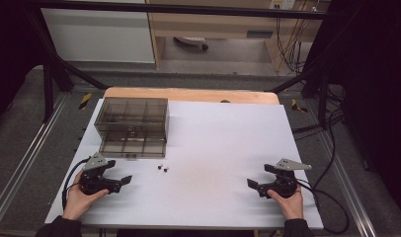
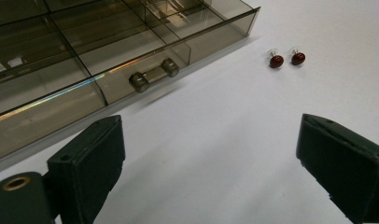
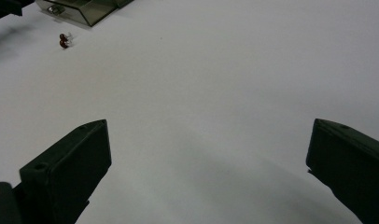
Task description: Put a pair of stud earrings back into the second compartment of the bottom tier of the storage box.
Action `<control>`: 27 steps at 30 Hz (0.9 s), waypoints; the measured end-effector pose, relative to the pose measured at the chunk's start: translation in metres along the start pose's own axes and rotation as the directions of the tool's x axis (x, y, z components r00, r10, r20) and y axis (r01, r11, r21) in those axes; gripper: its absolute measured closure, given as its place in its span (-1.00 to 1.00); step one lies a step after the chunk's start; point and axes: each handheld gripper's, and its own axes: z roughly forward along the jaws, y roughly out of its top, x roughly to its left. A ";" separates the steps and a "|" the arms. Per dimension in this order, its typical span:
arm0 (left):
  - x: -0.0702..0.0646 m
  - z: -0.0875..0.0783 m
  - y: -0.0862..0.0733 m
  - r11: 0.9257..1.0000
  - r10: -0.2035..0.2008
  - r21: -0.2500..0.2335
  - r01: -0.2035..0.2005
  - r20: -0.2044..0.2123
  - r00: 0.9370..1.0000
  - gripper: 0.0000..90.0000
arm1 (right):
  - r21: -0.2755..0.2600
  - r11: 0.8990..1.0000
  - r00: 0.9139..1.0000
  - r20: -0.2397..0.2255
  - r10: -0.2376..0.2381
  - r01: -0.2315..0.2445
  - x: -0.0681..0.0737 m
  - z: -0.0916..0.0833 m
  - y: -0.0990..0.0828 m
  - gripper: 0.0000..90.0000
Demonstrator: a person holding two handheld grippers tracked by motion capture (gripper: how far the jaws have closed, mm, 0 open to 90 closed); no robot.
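Observation:
Two small dark red stud earrings (image 1: 162, 168) lie side by side on the white table sheet (image 1: 223, 148), just in front of a smoked clear drawer box (image 1: 133, 118). Its bottom drawer (image 1: 134, 146) is pulled out, with empty compartments. In the left gripper view the earrings (image 2: 286, 59) lie right of the drawer's handle (image 2: 154, 74). My left gripper (image 1: 118, 172) rests near the front left, open and empty, left of the earrings. My right gripper (image 1: 260, 176) rests at the front right, open and empty. In the right gripper view the earrings (image 3: 64, 41) lie far off at upper left.
A black frame (image 1: 188, 9) surrounds the table, with cables (image 1: 332, 148) trailing on the right. The wooden table edge (image 1: 188, 94) shows beyond the sheet. A wide bare stretch of sheet lies between the two grippers.

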 end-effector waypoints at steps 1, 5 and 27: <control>0.000 0.000 0.000 1.000 0.000 0.000 0.000 0.000 1.000 -0.83 | 0.000 1.000 1.000 0.001 -0.004 0.004 0.000 0.000 0.000 -0.98; -0.002 0.001 0.000 1.000 0.002 0.006 -0.002 0.006 1.000 -0.84 | 0.001 1.000 1.000 -0.001 -0.007 0.007 0.000 0.000 0.000 -0.98; -0.015 0.009 0.016 1.000 0.015 0.012 -0.015 -0.007 1.000 -0.84 | -0.002 1.000 1.000 -0.016 -0.019 0.019 0.001 -0.001 -0.001 -0.99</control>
